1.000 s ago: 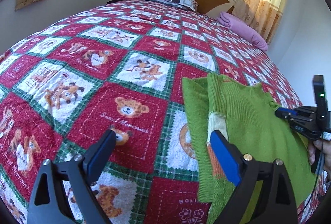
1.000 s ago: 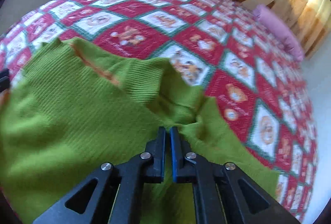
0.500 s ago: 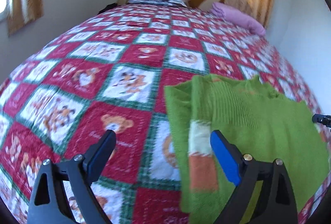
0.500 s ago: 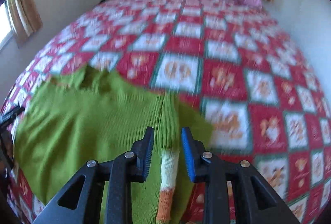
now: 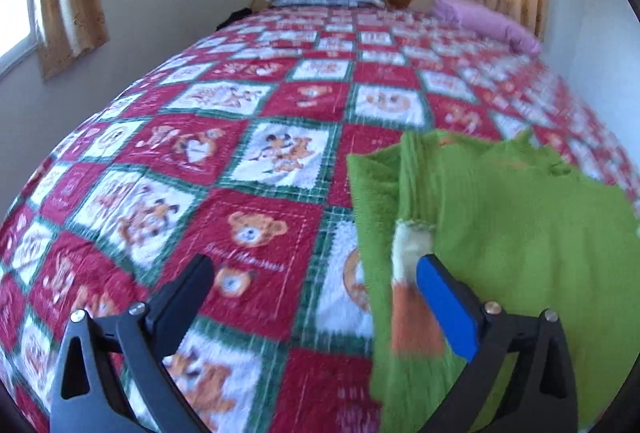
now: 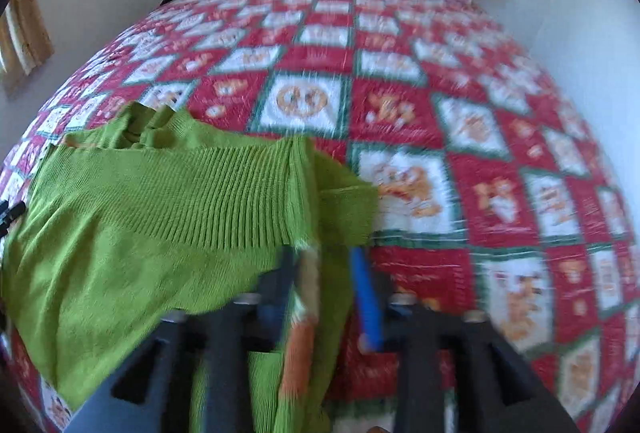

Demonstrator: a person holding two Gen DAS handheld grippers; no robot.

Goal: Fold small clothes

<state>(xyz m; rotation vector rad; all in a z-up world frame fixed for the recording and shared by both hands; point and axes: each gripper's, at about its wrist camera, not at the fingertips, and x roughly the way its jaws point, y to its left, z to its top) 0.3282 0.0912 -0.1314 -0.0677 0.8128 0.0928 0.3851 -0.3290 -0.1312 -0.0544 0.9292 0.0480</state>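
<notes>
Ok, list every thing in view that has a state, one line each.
Green sweater: lying on the bedspread, sleeves folded in.
Striped cuff: lying on the sweater's edge.
Left gripper: wide open, nothing between its fingers.
Right gripper: opening, a cuff between its fingers, unpressed.

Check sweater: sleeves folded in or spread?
Folded in: both striped cuffs lie on the green sweater, one by the left edge, one by the right.

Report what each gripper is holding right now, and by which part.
Nothing is held. The left gripper stands wide open above the bedspread. The right gripper is opening; the green sweater's striped cuff lies loose between its fingers.
</notes>
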